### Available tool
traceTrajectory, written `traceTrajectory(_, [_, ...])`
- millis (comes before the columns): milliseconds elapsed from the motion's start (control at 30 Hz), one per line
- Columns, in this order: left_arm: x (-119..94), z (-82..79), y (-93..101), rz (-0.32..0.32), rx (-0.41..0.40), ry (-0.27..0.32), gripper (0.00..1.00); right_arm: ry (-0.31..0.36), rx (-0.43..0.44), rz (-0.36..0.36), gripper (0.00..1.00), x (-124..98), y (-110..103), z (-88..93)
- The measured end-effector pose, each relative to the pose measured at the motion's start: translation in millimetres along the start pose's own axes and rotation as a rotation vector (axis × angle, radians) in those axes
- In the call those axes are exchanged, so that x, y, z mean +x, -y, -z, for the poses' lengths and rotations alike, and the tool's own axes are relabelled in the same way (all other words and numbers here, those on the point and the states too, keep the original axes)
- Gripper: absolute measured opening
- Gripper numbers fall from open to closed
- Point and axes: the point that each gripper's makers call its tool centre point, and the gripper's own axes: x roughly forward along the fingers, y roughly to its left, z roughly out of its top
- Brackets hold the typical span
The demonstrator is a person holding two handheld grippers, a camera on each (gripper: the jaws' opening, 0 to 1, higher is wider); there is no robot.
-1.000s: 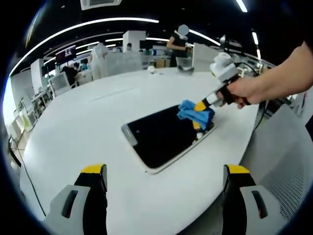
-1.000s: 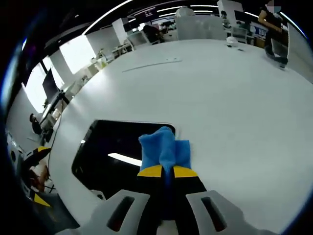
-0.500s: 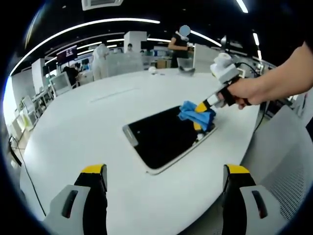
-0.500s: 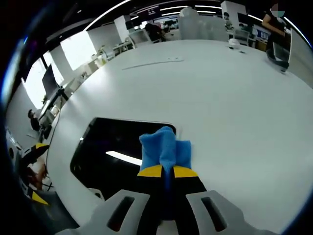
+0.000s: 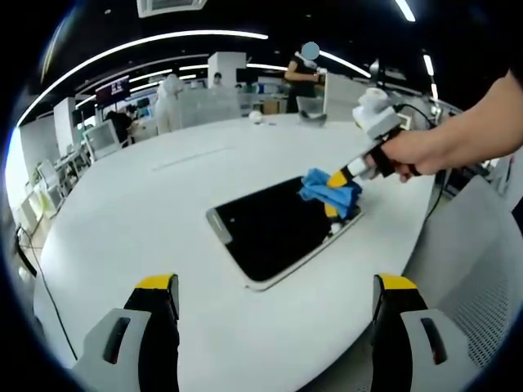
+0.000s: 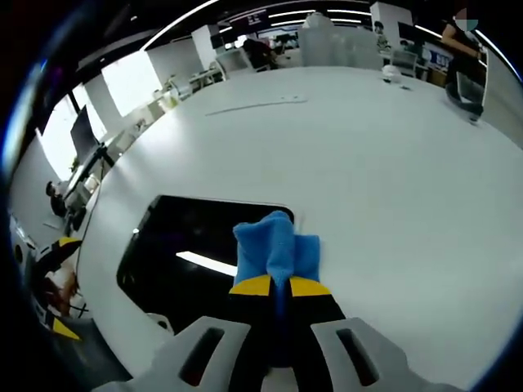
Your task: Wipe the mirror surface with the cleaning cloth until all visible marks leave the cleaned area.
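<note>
A dark rectangular mirror (image 5: 274,229) with a pale frame lies flat on the white round table (image 5: 139,212). A blue cleaning cloth (image 5: 327,188) rests on its far right corner, with my right gripper (image 5: 337,178) shut on it and a hand holding that gripper. In the right gripper view the cloth (image 6: 274,249) sticks up from the shut yellow-tipped right gripper (image 6: 274,286) over the mirror's (image 6: 188,249) right end. My left gripper (image 5: 274,286) hangs open above the table's near edge, well short of the mirror, holding nothing.
A small white object (image 5: 256,117) and a grey basket-like container (image 5: 310,108) sit at the table's far side. People stand beyond the table among desks and monitors. The table's near edge runs close under the left gripper.
The cloth and right gripper stay at the mirror's corner with only a slight shift. The left gripper has not moved.
</note>
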Motion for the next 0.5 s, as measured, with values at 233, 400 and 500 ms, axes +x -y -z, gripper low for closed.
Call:
traceTrajectory(233, [-0.1,0.0,-0.2,0.001,0.0,0.001,0.99,-0.005,0.007,-0.002,0.01,-3.3,-2.0,3.0])
traceTrajectory(400, [-0.3,-0.2,-0.3,0.001,-0.001,0.002,0.99,0.0,0.016,-0.006,0.01,-7.4,-4.5,4.8])
traceTrajectory(500, [-0.3,-0.3,-0.3,0.001,-0.001,0.003,0.99,0.0,0.01,-0.005,0.01,-9.4,-5.8,6.7])
